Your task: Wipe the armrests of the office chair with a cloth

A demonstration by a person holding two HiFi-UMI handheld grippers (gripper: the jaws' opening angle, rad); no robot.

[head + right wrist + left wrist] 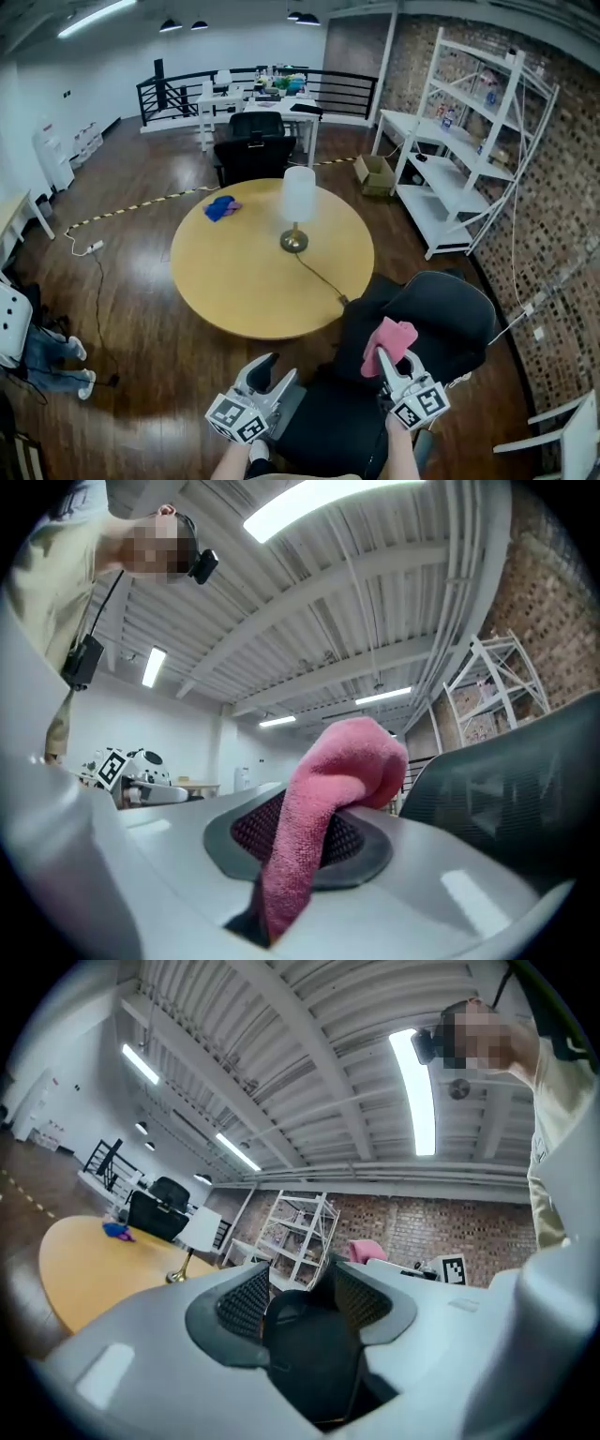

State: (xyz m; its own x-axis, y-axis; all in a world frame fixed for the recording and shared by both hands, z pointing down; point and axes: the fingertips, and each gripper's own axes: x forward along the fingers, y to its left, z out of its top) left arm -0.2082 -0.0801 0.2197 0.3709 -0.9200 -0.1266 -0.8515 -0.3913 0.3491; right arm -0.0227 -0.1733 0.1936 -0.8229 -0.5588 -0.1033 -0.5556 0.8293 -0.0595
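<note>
left gripper [271, 369]: jaws closed together with nothing between them, raised beside the office chair [455, 323].
right gripper [387, 357]: jaws clamped on the pink cloth [389, 338], whose free end folds over one jaw.
pink cloth: up over the chair's seat.
office chair: black, at the round desk [246, 281].
desk: carries a lamp [297, 208] and a blue cloth [221, 207].

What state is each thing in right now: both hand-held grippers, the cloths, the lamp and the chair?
Left hand-held gripper: shut, empty.
Right hand-held gripper: shut on the pink cloth.
Pink cloth: pinched, flopped over the jaws, off the chair.
Blue cloth: crumpled on the round table.
Lamp: upright on the table.
Office chair: upright, cloth not touching it.
</note>
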